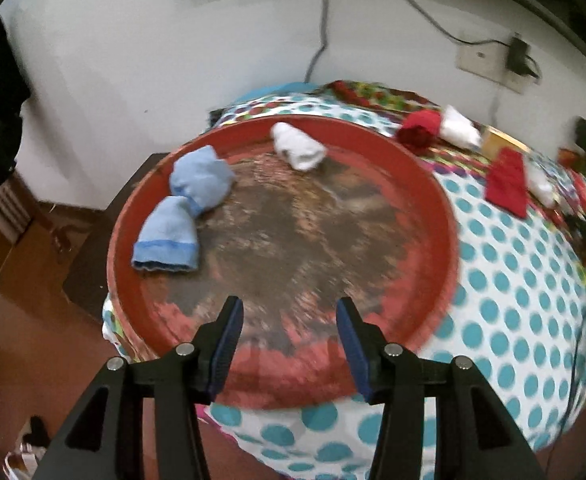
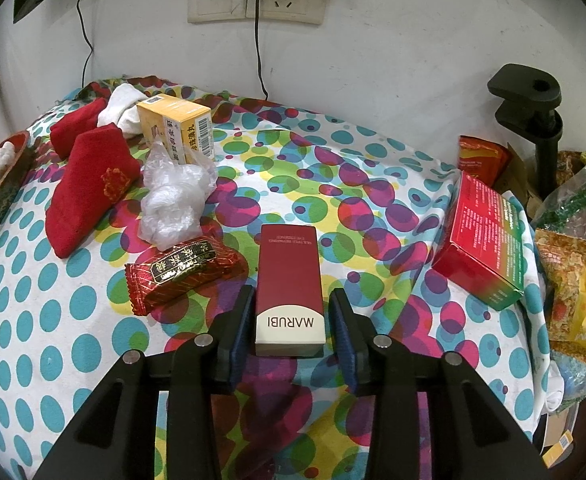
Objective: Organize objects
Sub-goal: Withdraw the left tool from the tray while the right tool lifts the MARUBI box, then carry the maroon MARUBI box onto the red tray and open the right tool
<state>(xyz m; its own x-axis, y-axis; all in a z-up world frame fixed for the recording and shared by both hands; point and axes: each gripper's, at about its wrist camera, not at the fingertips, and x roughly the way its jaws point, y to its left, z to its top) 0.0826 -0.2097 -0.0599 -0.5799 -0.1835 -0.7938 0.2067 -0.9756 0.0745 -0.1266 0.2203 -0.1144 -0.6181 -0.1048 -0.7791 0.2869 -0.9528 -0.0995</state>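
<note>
Table: a surface under a white cloth printed with teal and multicoloured dots (image 2: 93, 320) carried everything; clutter sat on its middle and right.
Tray: a large round red tray with a worn, dark-mottled floor (image 1: 433, 200) rested on the cloth's left part; most of its floor lay bare.
Sorted so far: two pale blue rolled socks (image 1: 181, 216) lay touching each other at the tray's left rim, and one white rolled sock (image 1: 299, 146) lay at its far rim. That looked like an early share of the job.
Still loose, larger: a red-and-green printed carton (image 2: 489, 240) at the cloth's right edge, flat red socks (image 2: 89, 188) with a white sock (image 2: 119, 106) behind them, and a yellow medicine box (image 2: 181, 128) standing upright.
Still loose, smaller: a crumpled clear plastic bag (image 2: 173, 196) and a red foil snack packet (image 2: 181, 272) just beside the maroon box.
Maroon box: a long maroon-and-white "MARUBI" carton (image 2: 289, 292) lay flat on the cloth, near end between the right jaws.
Right gripper (image 2: 291, 320): straddling the carton, slim gaps showing at both pads, so not clamped.
Left gripper (image 1: 289, 332): parted and empty above the tray's near rim.
Progress: judged well short of halfway.
</note>
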